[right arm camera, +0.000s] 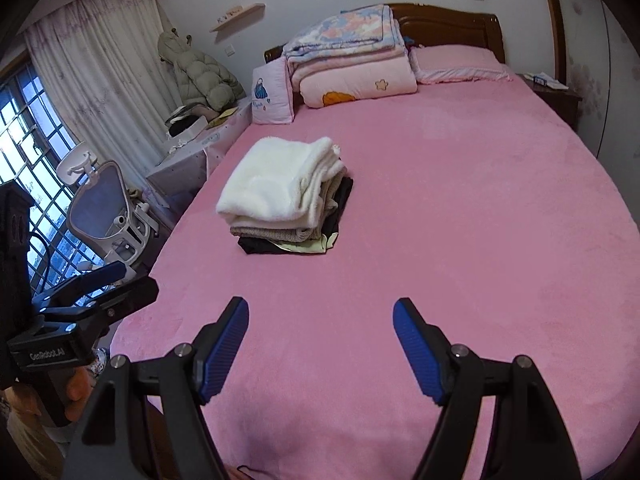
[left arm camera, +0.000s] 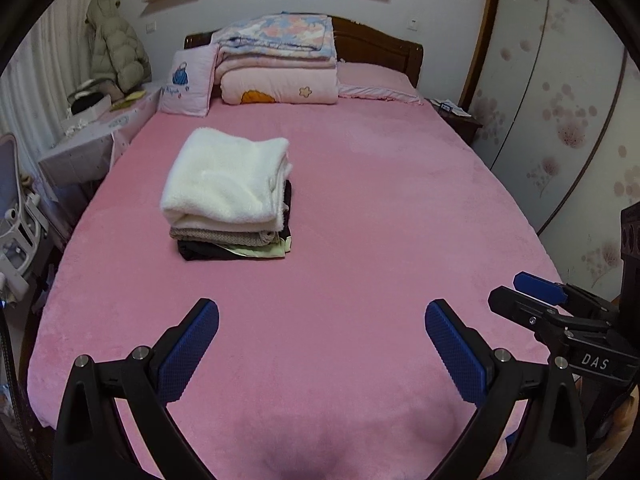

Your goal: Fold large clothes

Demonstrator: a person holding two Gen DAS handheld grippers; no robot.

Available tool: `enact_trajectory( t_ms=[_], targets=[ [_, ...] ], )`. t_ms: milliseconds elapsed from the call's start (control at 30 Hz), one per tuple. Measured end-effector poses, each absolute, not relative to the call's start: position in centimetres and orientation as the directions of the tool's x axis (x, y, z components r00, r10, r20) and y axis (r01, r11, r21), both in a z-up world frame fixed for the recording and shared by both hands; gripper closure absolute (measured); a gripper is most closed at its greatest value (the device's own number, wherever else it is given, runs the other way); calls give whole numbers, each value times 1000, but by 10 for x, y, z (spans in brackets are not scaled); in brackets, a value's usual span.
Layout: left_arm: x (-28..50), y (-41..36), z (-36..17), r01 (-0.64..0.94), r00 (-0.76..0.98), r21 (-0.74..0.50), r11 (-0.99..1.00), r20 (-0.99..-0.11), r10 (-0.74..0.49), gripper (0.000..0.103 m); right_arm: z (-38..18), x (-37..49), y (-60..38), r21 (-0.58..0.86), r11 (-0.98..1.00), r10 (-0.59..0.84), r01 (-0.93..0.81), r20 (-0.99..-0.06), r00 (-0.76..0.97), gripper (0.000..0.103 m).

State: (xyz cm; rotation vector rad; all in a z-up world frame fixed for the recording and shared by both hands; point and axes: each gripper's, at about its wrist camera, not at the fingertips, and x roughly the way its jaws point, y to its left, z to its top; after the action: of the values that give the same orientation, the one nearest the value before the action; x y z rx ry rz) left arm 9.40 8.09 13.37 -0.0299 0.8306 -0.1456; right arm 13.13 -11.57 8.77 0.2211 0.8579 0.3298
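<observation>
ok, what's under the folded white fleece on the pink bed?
Under the fluffy white fleece lie a folded beige knit, a pale green garment and a black one at the bottom. Only their edges show; anything more is covered.

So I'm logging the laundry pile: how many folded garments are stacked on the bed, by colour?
White fleece garment: 1, on top
Beige knit garment: 1
Pale green garment: 1
Black garment: 1, at the bottom
Total: 4 layers that show; more may be hidden inside the stack. Both grippers hang open over the pink bed, holding nothing.
</observation>
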Motion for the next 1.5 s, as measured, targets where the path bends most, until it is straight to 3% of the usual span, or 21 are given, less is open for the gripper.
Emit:
enact_trajectory(
  t_ms=[267, 567, 733, 1067, 1500],
  targets=[
    [20, 61, 122, 108, 695, -38, 993, -712, -103, 0, 95, 64, -132, 278, 939, 340, -202, -667, 663, 28],
    [-27, 38, 71, 58, 686, -73, 996, -722, -93, 0, 58, 7, -145, 252, 958, 276, -137, -680, 679, 28],
    [-46, 21, 55, 24, 716, -34, 999, -697, -41, 0, 38, -13, -151, 219, 970, 229, -103, -691, 685, 28],
    [-59, 2, 31, -24, 714, 40, 999, -699, 45, 0, 6, -28, -148, 207, 976, 198, -71, -701, 685, 27],
    [-47, 1, -6, -26, 638, 22, 999, -769, 33, 0, -20, -24, -150, 163, 986, 137, -25, -725, 675, 27]
  ],
)
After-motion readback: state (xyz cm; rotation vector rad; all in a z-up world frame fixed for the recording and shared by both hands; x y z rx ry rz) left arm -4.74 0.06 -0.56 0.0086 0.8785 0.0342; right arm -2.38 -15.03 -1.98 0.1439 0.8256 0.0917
